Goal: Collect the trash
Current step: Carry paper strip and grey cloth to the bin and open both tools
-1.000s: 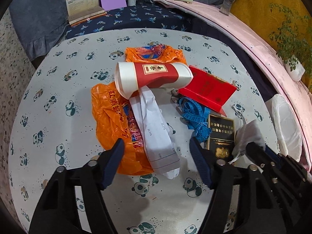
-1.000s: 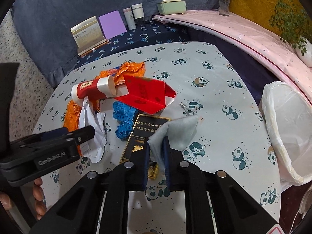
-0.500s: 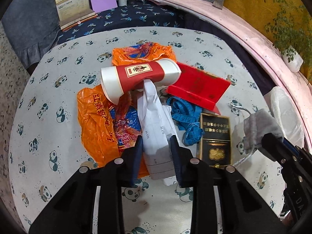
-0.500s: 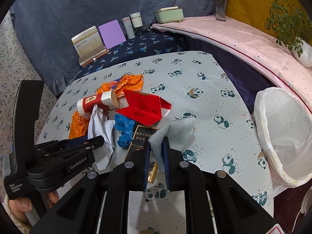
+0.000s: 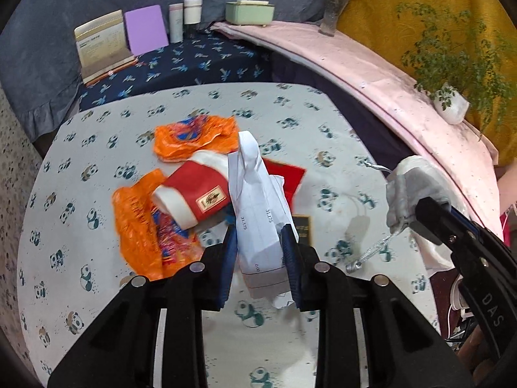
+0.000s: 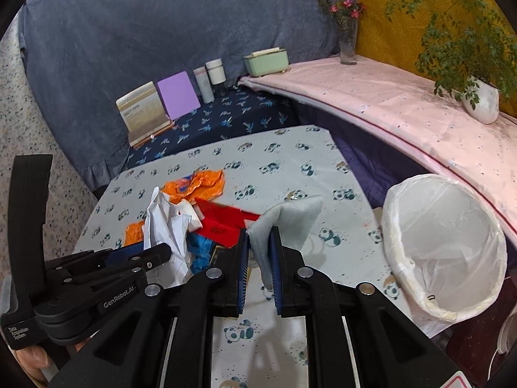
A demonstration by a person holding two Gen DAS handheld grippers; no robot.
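Observation:
My left gripper [image 5: 260, 242] is shut on a crumpled white paper receipt [image 5: 255, 213] and holds it above the panda-print table [image 5: 97, 135]. The receipt also shows in the right wrist view [image 6: 168, 226]. My right gripper [image 6: 258, 245] is shut on a grey drawstring pouch [image 6: 287, 223], lifted off the table; the pouch also shows in the left wrist view [image 5: 410, 190]. On the table lie orange plastic bags [image 5: 145, 226], a red-and-white paper cup [image 5: 194, 194] on its side, a red folded card [image 6: 223, 223], a blue tape [image 6: 200, 252] and a dark box [image 5: 302, 229].
A bin lined with a white bag [image 6: 449, 249] stands at the table's right edge. Behind the table are a book stand [image 6: 145, 113], purple card [image 6: 177, 95], jars [image 6: 210, 77], a green box [image 6: 266, 61], a flower vase [image 6: 347, 38] and a potted plant [image 6: 478, 97].
My left gripper closed on the receipt and lifted it off the pile. My right gripper rose with the pouch and moved toward the bin. The cup shifted.

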